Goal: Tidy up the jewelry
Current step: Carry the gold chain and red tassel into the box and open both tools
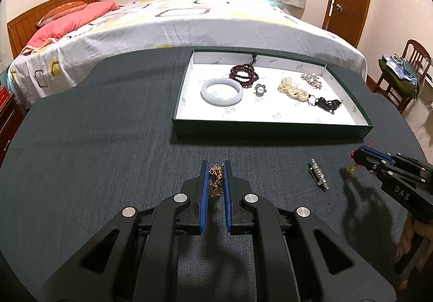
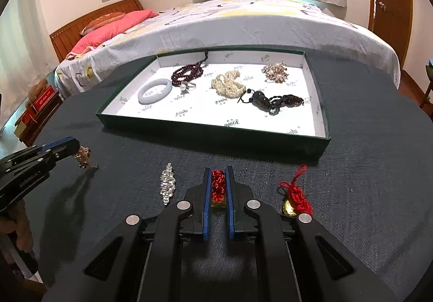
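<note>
Left tool (image 1: pixel 216 180) pinches gold chain (image 1: pixel 215 180); right tool (image 2: pixel 218 188) red knot (image 2: pixel 218 185).

Red knot charm (image 2: pixel 218 185) mostly hidden between right gripper (image 2: pixel 218 175) fingers (gold base barely peeks out); hand (image 2: pixel 19 223) at 9 o'clock cut off by edge.
</note>
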